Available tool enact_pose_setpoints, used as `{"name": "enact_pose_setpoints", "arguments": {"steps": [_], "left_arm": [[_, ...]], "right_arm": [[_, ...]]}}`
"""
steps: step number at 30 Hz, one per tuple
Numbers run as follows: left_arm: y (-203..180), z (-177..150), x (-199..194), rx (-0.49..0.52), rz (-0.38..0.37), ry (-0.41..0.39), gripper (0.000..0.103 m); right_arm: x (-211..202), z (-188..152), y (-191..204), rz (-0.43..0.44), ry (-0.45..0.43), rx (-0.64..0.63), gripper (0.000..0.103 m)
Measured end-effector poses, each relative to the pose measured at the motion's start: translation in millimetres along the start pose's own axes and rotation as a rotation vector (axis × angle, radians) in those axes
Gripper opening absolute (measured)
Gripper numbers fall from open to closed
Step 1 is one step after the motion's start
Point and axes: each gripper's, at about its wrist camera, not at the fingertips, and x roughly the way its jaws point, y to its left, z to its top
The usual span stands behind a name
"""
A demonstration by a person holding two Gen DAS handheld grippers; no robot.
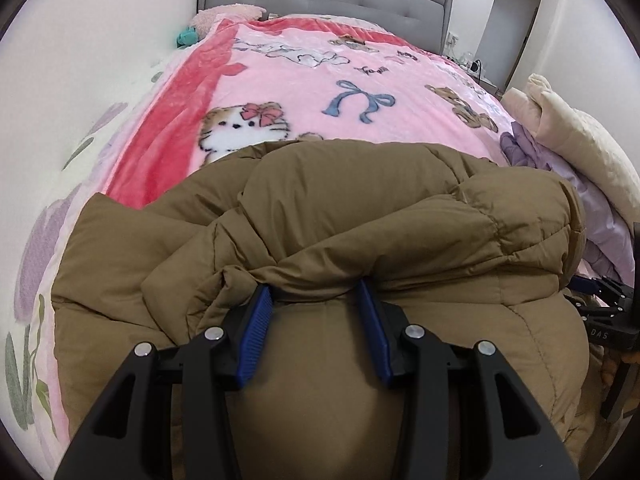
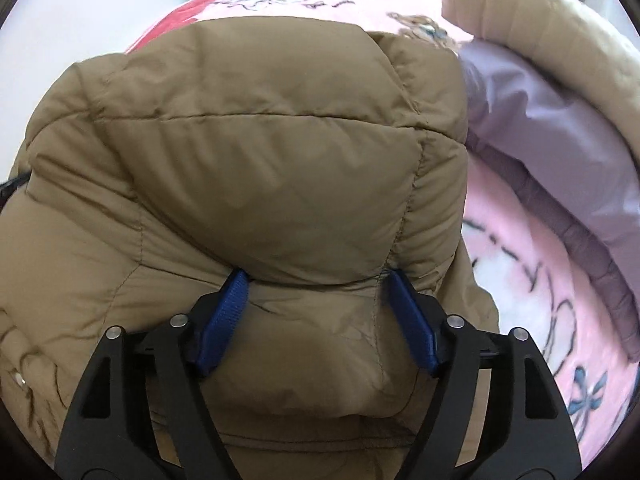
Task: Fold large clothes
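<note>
— Jacket, the big brown puffy one, lies bunched on the pink cartoon blanket at the near end of the bed, with a thick fold doubled over on top.

— And the grippers?

— Going left to right: the left gripper has its blue fingers partly apart, tips tucked under the edge of that fold; whether the pads actually press I cannot tell. The right gripper stands wider, tips also hidden under a puffy panel's hem, so the same doubt.

— How should the fold go?

— I'd say both hands should carry the edge together and level, then press the air out, or the padding will spring back.

— Any boxes or baskets?

— None in view. Only a lilac and cream pile of bedding at the right, just beside the jacket.
</note>
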Motion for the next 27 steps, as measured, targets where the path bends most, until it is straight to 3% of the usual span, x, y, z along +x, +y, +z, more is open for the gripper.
{"name": "enact_pose_setpoints", "arguments": {"steps": [2, 4, 7, 10, 17, 27], "left_arm": [[-1.2, -0.4, -11.3, 0.003, 0.010, -0.026, 0.045], [-3.5, -1.8, -27.5, 0.010, 0.016, -0.044, 0.045], [-7.9, -11.6, -57.9, 0.024, 0.018, -0.084, 0.051], [-8.9, -20.4, -76.2, -0.017, 0.007, -0.081, 0.052], [-8.4, -35.4, -72.5, -0.094, -0.003, -0.019, 0.056], [-4.8, -44.4, -46.4, -0.077, 0.001, 0.051, 0.059]], "right_arm": [[-13.8, -1.0, 3.0, -0.013, -0.051, -0.014, 0.065], [-33.1, -5.7, 7.1, 0.011, -0.116, -0.024, 0.051], [-65.3, -14.8, 17.6, 0.101, -0.233, -0.010, 0.052], [-79.1, -21.4, 35.0, 0.137, -0.254, -0.017, 0.054], [-54.3, -20.1, 64.3, 0.096, -0.158, -0.095, 0.055], [-38.7, -22.3, 69.4, 0.052, -0.082, -0.129, 0.066]]}}
